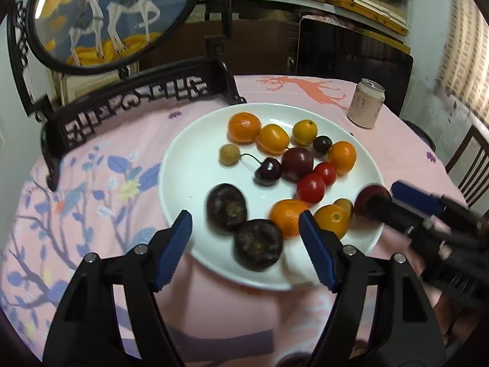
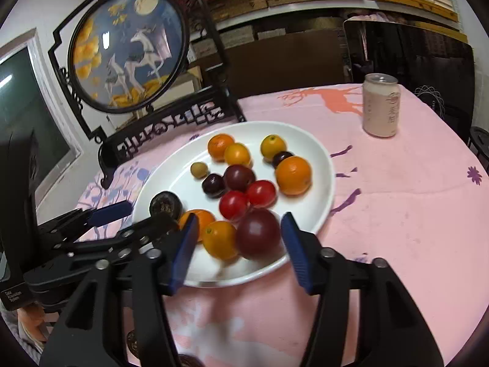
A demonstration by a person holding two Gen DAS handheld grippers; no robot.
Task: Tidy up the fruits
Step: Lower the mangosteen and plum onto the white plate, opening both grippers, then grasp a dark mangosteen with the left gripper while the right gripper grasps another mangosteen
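On the pink tablecloth [image 2: 397, 214], the white plate [image 1: 189, 165] carries all the fruit, its near rim cut by both tools. The left gripper [image 1: 246, 246] hangs wide open over two dark round fruits [image 1: 226, 208]; one is mostly hidden in the right view. The right gripper [image 2: 235, 246], jaws wide, frames a blurred plum [image 2: 258, 234] without touching it. Two cherry tomatoes [image 2: 233, 205], one stemmed cherry [image 1: 268, 171].
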